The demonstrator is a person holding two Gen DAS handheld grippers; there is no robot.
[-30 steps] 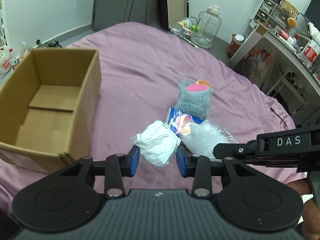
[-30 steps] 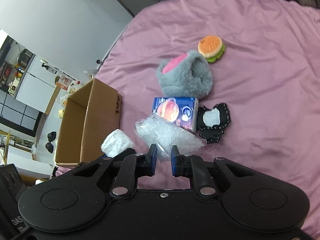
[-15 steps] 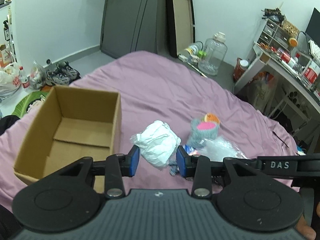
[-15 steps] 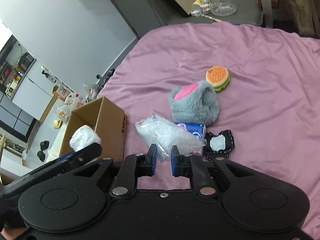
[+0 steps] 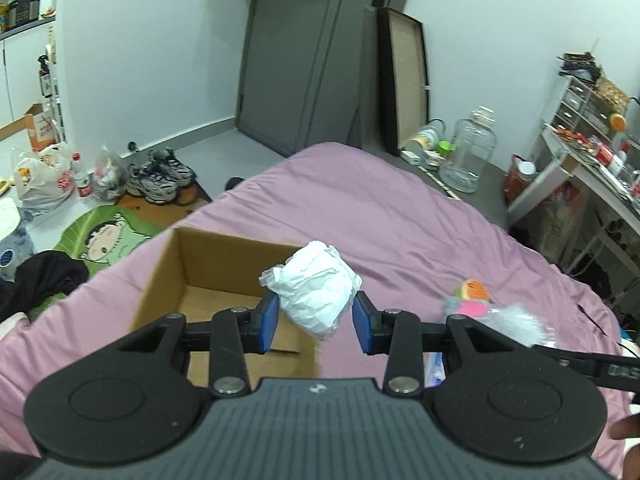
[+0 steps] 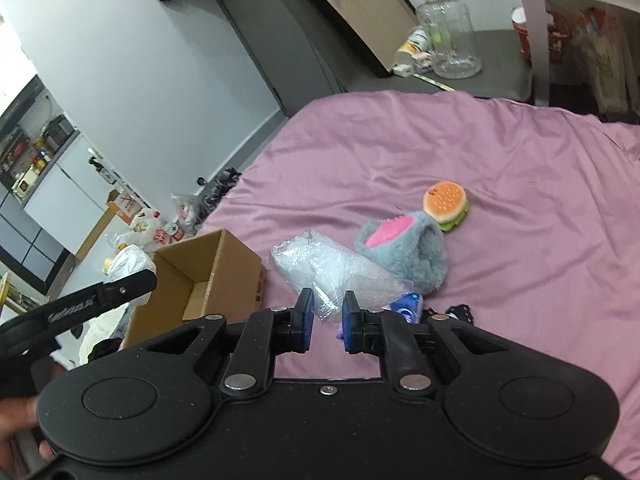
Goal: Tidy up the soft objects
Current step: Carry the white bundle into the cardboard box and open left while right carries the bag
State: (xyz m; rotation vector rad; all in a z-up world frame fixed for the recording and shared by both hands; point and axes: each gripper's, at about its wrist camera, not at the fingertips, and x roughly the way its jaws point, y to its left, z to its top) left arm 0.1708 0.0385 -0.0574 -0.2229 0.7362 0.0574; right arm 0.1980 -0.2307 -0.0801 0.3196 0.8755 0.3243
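Bedspread (image 6: 500,152), mauve and lightly creased, is covering the whole bed and carrying everything else. Cardboard box (image 5: 224,264), open at the top, is sitting near the bed's left edge, its brown floor showing inside. Left gripper (image 5: 316,322) is holding a crumpled white bundle (image 5: 316,286) between its blue pads (image 5: 269,320), the jaws pressing against its two sides; the bundle is hanging above the box's right-hand wall, clear of the bedspread. Right gripper (image 6: 325,320) is pinching the near end of a clear bubble-wrap bag (image 6: 332,276), the jaws closing narrowly on the plastic, while the rest of the bag is reaching forward above the bed, between the box and the toys. Grey furry slipper (image 6: 404,252) with a pink lining is lying just beyond the bag, touching a burger-shaped plush (image 6: 446,202) at its far side. Blue printed packet (image 6: 408,306) is peeking out beside the right jaw, under the bag's edge. Small black-edged patch (image 6: 460,312) is lying just right of the packet, mostly hidden.
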